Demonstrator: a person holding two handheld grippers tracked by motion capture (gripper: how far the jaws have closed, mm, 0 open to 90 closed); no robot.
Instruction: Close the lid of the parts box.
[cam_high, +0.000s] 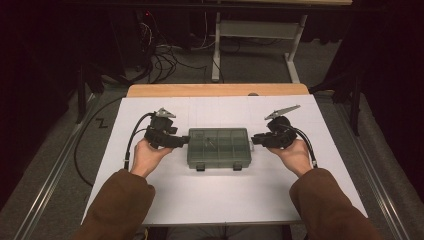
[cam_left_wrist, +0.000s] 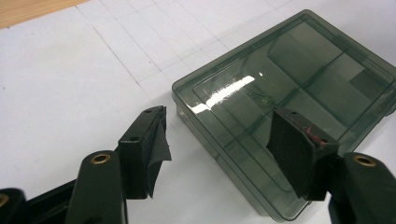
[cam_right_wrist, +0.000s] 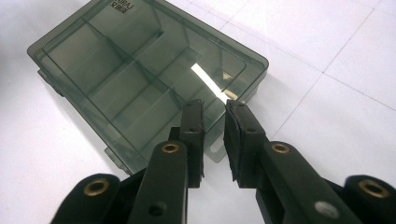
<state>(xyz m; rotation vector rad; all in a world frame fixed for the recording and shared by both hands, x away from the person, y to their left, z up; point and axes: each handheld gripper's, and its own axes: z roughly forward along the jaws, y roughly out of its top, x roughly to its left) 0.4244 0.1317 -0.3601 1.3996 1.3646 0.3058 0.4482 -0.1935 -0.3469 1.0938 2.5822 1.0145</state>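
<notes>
Organizer box (cam_high: 218, 147) between both tongs — contents indistinct through smoky lid

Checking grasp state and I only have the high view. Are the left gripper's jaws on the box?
Observer: No. The left gripper is wide open. It straddles a corner of the box and the pads look clear of it.
Operator: Right one?
Observer: The right gripper has its jaws a narrow slit apart at the box's short end. I can't see anything pinched.
Operator: Anything inside?
Observer: The compartments look empty through the closed lid.
</notes>
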